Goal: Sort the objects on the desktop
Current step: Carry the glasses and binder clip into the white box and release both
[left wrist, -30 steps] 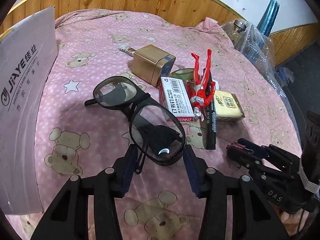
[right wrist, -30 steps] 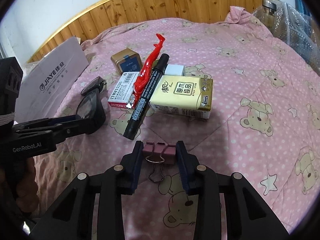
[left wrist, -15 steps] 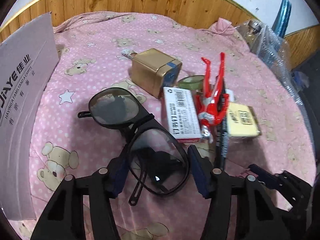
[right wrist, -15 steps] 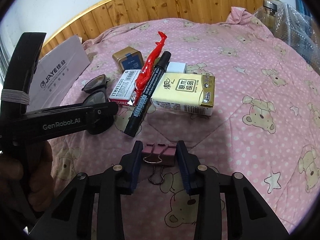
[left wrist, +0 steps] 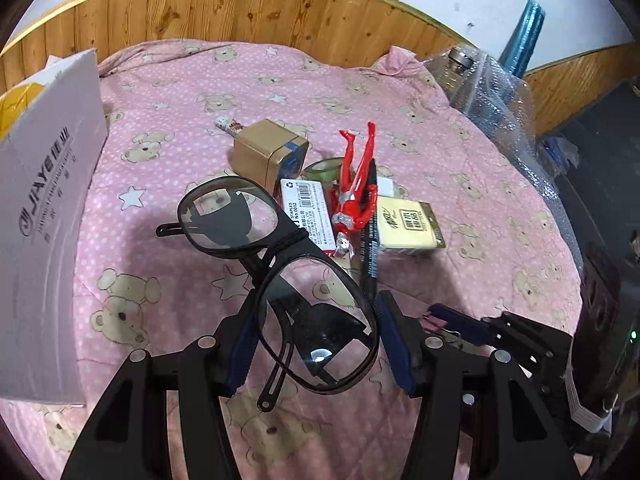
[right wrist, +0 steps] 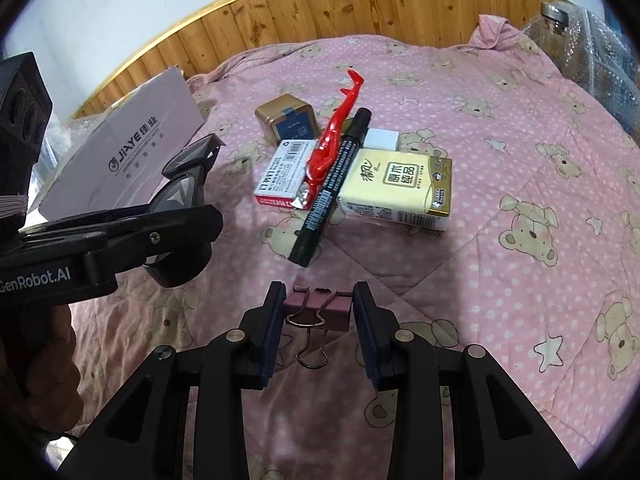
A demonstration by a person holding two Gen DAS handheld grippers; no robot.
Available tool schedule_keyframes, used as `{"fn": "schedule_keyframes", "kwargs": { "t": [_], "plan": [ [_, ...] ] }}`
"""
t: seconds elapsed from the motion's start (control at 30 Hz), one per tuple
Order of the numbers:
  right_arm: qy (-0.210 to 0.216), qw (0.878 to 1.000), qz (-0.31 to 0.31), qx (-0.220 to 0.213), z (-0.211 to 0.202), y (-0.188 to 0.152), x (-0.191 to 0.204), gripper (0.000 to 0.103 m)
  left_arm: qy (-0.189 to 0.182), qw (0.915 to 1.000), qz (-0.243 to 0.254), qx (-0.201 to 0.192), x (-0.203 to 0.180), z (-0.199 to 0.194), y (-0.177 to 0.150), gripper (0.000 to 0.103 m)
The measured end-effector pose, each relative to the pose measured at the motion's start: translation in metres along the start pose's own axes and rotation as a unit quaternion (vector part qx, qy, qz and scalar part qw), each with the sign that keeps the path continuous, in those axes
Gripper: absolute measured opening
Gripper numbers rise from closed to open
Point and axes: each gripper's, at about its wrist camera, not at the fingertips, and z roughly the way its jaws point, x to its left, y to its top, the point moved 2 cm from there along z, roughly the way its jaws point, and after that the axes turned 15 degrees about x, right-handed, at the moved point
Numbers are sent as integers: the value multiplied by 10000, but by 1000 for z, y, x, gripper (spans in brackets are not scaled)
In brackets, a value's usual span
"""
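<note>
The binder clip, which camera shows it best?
The right wrist view: the pink binder clip sits centred between the right tool's pads, wire handles visible. In the left wrist view only a pink sliver shows behind the left tool.

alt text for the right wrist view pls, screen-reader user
The right tool grips a pink binder clip over a pink bear-print quilt. Beyond lie a black marker, red figure, staples box, tissue pack and gold tin; at left, the left tool holds dark glasses.

Home bedroom: pink teddy-bear quilt (right wrist: 520, 128) as work surface, wood-panelled wainscot (left wrist: 240, 12) below white wall.
</note>
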Motion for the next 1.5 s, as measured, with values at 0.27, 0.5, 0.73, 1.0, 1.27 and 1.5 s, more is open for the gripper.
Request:
{"fn": "schedule_keyframes", "kwargs": {
  "t": [0.27, 0.5, 0.73, 1.0, 1.27, 1.5],
  "plan": [
    [-47, 9997, -232, 94, -10, 2, 22, 36, 57, 9995, 294, 128, -2, -24, -22, 57],
    [-171, 9990, -404, 126, -22, 3, 36, 36, 88, 9980, 600, 173, -3, -44, -33, 57],
    [5, 9979, -617, -182, -55, 25, 68, 36, 38, 9971, 728, -229, 3, -95, -35, 57],
    [273, 9874, -1380, -718, -85, 76, 157, 36, 187, 9968, 284, -718, 66, -167, -26, 57],
    [413, 9707, -2183, -912, -64, 141, 257, 36, 696, 9926, -468, -877, 170, -201, -3, 57],
    [462, 9612, -2638, -662, -10, 174, 309, 37, 661, 9917, -995, -476, 252, -169, 14, 57]
  ]
}}
